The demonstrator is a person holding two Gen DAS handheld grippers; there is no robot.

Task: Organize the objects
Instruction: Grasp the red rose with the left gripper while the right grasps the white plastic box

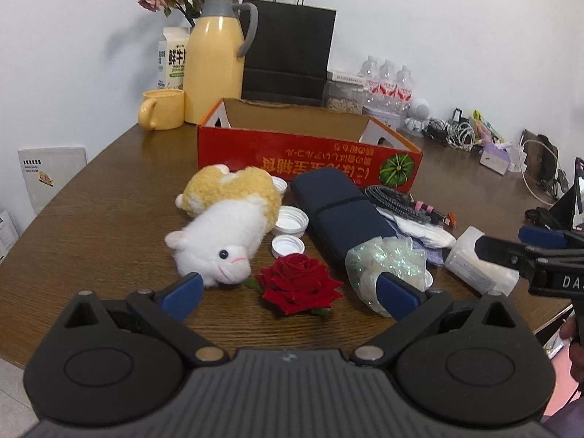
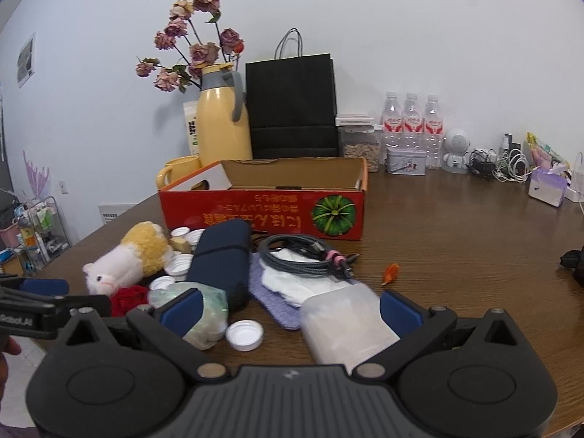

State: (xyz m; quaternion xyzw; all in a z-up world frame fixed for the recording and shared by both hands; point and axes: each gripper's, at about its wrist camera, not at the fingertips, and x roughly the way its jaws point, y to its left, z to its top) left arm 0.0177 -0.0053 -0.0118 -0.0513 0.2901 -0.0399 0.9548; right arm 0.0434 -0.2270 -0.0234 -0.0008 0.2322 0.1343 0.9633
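On the wood-grain table (image 1: 109, 219), fluffy plush (image 1: 222, 226), velvety rose (image 1: 297, 284), ribbed caps (image 1: 290, 219).

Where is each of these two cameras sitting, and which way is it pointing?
Left wrist view: on the left gripper, looking forward over the red rose and plush toy toward the red box; its blue-padded fingers show, open.
Right wrist view: on the right gripper, facing the same box, open around a translucent container; a bit of a hand shows at the left edge.
Shared: table, toy, rose, box, and each other's gripper.
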